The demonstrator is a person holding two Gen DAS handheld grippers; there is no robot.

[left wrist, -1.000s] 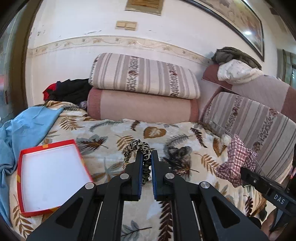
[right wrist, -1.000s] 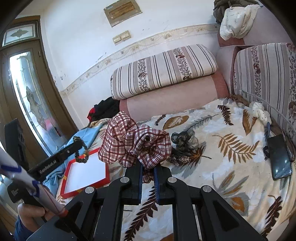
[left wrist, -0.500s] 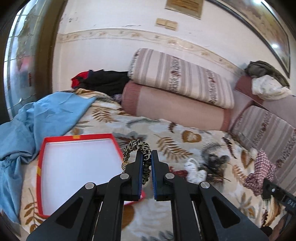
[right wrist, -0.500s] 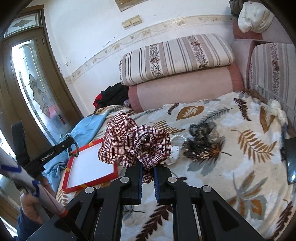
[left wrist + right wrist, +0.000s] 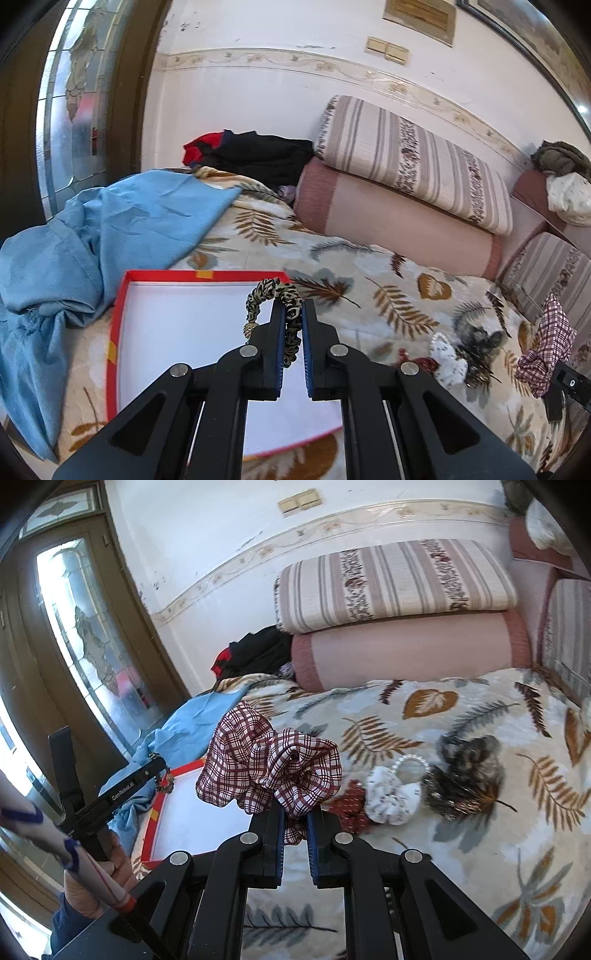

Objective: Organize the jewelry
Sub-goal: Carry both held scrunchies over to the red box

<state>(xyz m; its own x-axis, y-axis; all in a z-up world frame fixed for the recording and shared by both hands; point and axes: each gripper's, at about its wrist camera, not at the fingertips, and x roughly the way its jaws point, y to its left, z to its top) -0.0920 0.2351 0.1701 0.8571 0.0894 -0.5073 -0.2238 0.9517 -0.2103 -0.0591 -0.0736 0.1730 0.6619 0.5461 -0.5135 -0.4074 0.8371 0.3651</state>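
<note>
My left gripper (image 5: 292,308) is shut on a leopard-print scrunchie (image 5: 275,295) and holds it above the red-rimmed white box lid (image 5: 177,332). In the right wrist view the left gripper (image 5: 162,766) shows over the lid (image 5: 192,816). My right gripper (image 5: 295,814) is shut on a red plaid scrunchie (image 5: 266,764), held above the leaf-print blanket. A white scrunchie (image 5: 391,797), a pearl ring (image 5: 410,766), a dark red scrunchie (image 5: 351,805) and a dark glittery scrunchie (image 5: 465,771) lie on the blanket.
A blue cloth (image 5: 92,243) lies left of the lid. Striped and pink cushions (image 5: 399,192) are stacked at the back wall. Dark clothes (image 5: 258,151) lie in the corner. A glass door (image 5: 85,635) stands at the left.
My left gripper has carried the leopard scrunchie leftward, from over the blanket to above the lid. My right gripper has moved left with the plaid scrunchie, bringing the white scrunchie and pearl ring into view.
</note>
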